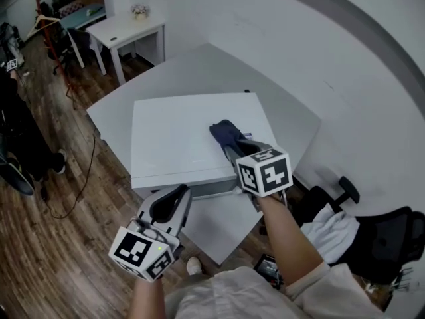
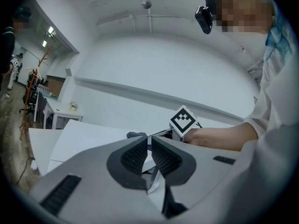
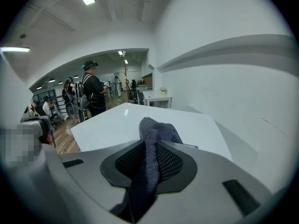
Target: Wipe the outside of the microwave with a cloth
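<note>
Head view steeply downward — both gripper views low across microwave.

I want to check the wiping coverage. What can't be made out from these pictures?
- The microwave front: the head view shows only a sliver under the top, partly behind the left gripper.
- Whether the cloth touches the top: in the right gripper view, its own folds and the jaws hide that.
- The item on the far white table: head view, too small.

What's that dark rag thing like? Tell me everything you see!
The cloth is dark blue-grey, knitted-looking, soft and bunched into a crumpled strip. The right gripper pinches it between black meshed pads. Its loose end sticks out ahead onto the white microwave top, near the right edge.
</note>
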`<state>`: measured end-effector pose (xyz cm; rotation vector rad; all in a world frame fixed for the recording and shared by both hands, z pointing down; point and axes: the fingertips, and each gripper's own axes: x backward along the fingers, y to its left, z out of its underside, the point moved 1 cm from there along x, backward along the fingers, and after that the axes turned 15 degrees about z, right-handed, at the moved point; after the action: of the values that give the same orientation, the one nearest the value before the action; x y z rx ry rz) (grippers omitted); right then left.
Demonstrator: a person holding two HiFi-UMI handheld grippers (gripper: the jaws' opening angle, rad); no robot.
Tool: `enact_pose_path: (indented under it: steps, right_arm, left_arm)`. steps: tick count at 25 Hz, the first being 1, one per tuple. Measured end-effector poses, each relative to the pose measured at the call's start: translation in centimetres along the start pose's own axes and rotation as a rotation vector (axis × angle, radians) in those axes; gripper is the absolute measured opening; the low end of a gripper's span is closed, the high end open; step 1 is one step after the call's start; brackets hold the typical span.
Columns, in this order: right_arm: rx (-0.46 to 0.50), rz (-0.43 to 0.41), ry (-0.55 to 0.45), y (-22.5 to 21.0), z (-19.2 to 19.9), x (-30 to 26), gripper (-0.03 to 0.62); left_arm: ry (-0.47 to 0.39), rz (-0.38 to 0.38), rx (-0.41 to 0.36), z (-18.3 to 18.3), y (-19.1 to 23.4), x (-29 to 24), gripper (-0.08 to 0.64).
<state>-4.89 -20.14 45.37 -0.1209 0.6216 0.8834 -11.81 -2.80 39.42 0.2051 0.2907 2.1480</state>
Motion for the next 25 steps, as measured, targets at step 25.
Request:
enact_pose_path:
  steps: [25]
  right_arm:
    - [0.219, -0.343, -0.024, 18.3, -3.8, -1.3, 0.086]
  left_arm:
    - [-0.021, -0.139, 0.020, -0.5, 3.5, 5.4, 0.028]
